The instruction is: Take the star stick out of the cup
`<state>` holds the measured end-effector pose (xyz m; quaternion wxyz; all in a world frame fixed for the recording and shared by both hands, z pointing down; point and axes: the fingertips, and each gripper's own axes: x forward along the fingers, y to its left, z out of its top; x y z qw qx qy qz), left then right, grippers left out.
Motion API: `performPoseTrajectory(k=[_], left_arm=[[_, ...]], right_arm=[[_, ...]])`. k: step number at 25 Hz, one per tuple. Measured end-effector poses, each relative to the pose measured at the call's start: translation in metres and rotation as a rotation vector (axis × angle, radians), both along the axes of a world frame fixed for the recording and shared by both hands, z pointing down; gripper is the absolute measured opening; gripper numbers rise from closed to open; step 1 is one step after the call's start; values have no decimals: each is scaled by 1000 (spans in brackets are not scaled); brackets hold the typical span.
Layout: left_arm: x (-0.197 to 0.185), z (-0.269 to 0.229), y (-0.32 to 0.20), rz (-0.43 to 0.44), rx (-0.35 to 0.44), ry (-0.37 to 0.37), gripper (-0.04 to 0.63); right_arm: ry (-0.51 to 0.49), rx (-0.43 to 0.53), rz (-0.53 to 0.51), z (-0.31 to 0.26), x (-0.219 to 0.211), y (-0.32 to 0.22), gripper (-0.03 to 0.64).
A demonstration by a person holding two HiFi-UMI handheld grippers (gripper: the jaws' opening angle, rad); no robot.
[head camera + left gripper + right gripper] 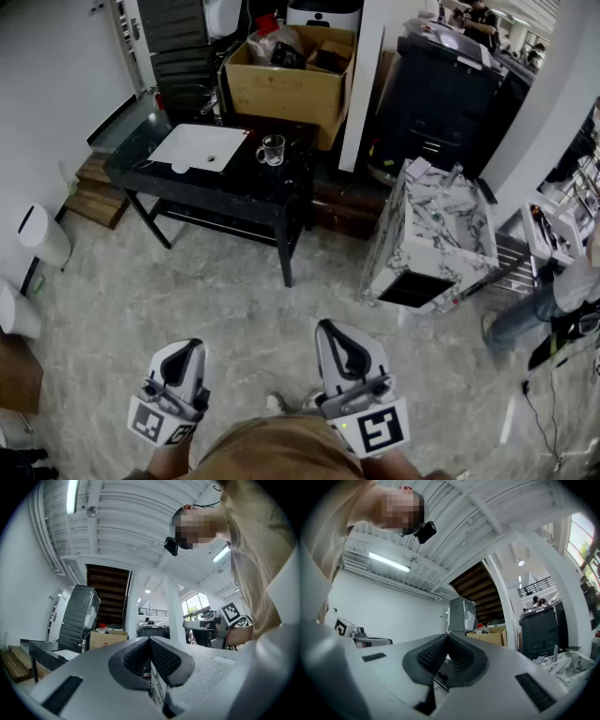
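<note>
Left hand-held gripper (191, 347), right hand-held gripper (327, 328), closed, waist-level

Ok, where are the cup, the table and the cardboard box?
cup (271, 150), head view, its clear side wall.
table (239, 180), head view, bare front of its top.
cardboard box (281, 94), head view, its front face.

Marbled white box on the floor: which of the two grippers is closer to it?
Right. The right gripper hangs below and left of the marbled white box in the head view; the left gripper is farther left.
</note>
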<state>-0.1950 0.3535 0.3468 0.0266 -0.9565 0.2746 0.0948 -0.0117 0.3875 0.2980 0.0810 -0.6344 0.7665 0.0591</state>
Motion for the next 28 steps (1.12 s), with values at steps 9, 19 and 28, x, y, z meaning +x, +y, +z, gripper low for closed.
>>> performPoseTrajectory(k=[9,19,28], left_arm=[[3,-1,9,7,3,7,2],[22,3,13,16,-1,-4,0],[60,-4,19,22,8,-7,2]], right_arm=[[9,-2,-1,0,-1,10,2],[-52,-6,13,5,26,14,3],[-43,-12,2,7,55,21,3]])
